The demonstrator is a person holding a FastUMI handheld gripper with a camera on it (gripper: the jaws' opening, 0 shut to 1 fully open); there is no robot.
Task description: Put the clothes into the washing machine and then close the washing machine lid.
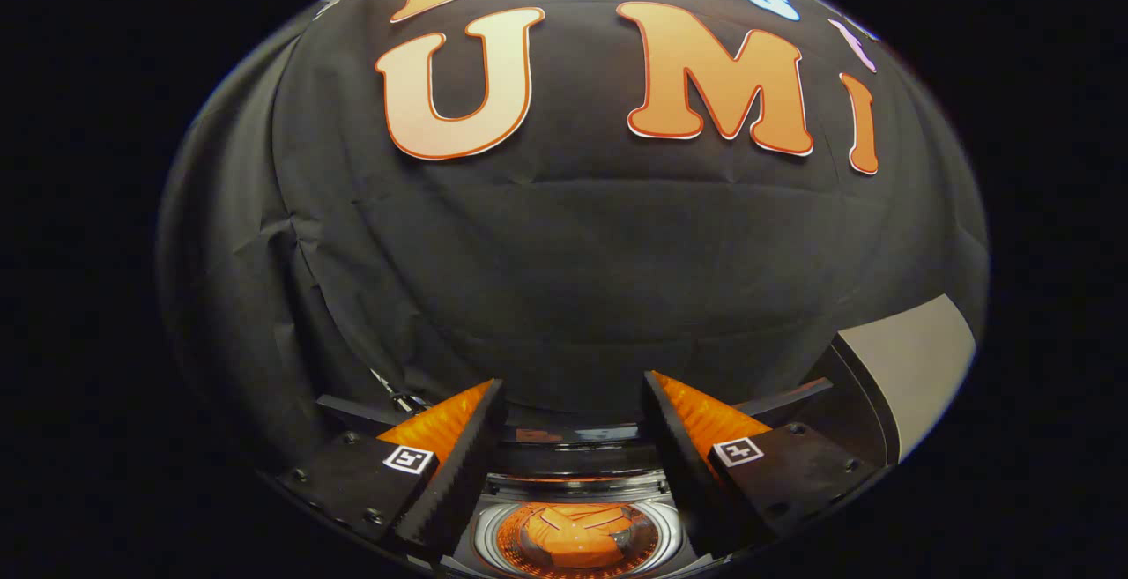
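My gripper (573, 411) hangs open above the washing machine, its two orange-and-black fingers (458, 438) spread wide with nothing between them. Below and between the fingers I look down into the washing machine's round drum (490, 542). An orange garment (577, 537) lies folded at the bottom of the drum. The dark rim of the machine's opening (573, 456) runs across just ahead of the fingertips. A grey slab that looks like the raised lid (916, 363) stands up to the right of the right finger.
The booth's black cloth wall (564, 279) rises right behind the machine. A small metal clip or fitting (407, 401) sits on the machine's edge by the left finger.
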